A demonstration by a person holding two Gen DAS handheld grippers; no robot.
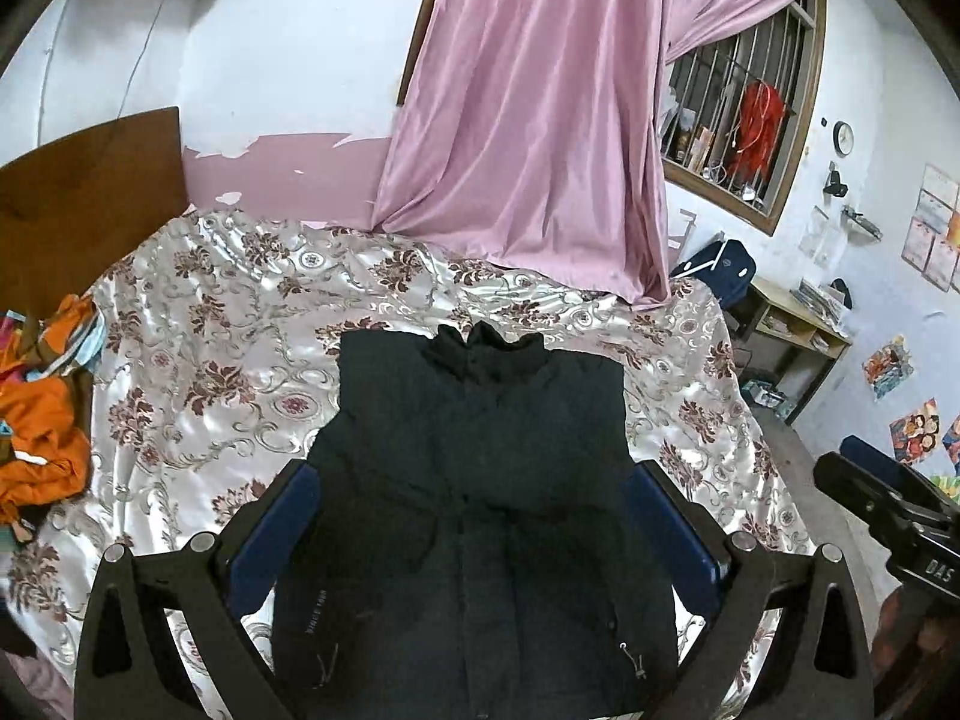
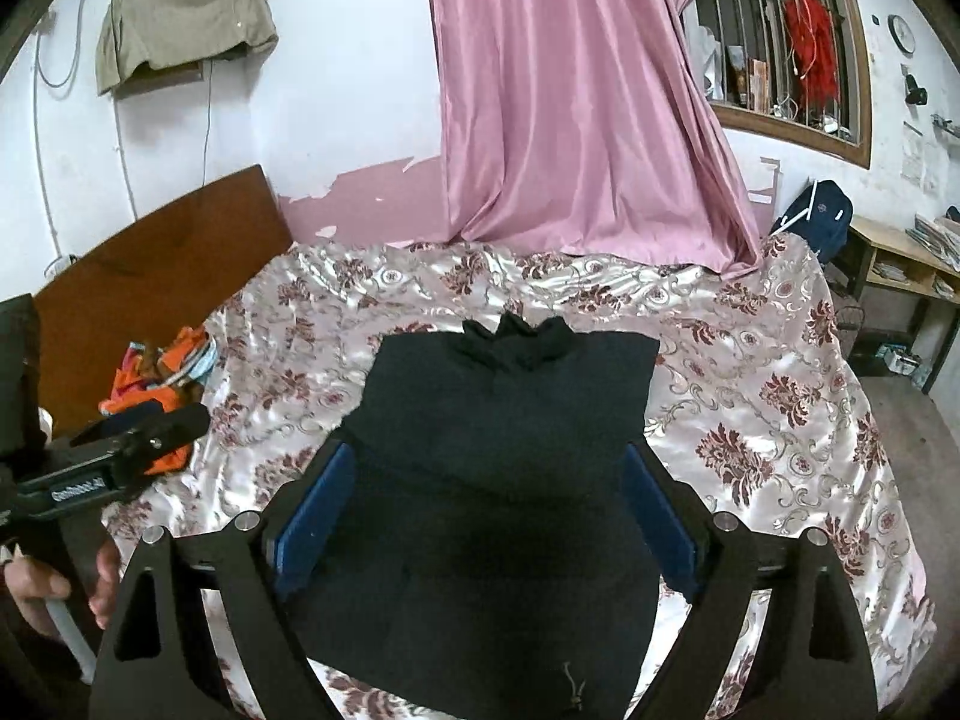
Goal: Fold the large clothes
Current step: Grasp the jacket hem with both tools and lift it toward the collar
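Observation:
A black padded jacket (image 1: 474, 480) lies flat on the floral bedspread, collar toward the far wall, sleeves folded in so it forms a narrow rectangle. It also shows in the right wrist view (image 2: 498, 480). My left gripper (image 1: 474, 474) is open and empty, hovering above the jacket's lower half with the blue pads wide apart. My right gripper (image 2: 489, 462) is open and empty too, above the jacket's middle. The right gripper shows at the right edge of the left wrist view (image 1: 888, 504), and the left gripper at the left edge of the right wrist view (image 2: 120, 450).
The floral satin bedspread (image 1: 240, 360) covers the bed. Orange clothes (image 1: 42, 420) are piled at the left by the wooden headboard (image 1: 78, 198). A pink curtain (image 1: 528, 120) drapes onto the bed's far edge. A shelf (image 1: 798, 324) and bag stand at the right.

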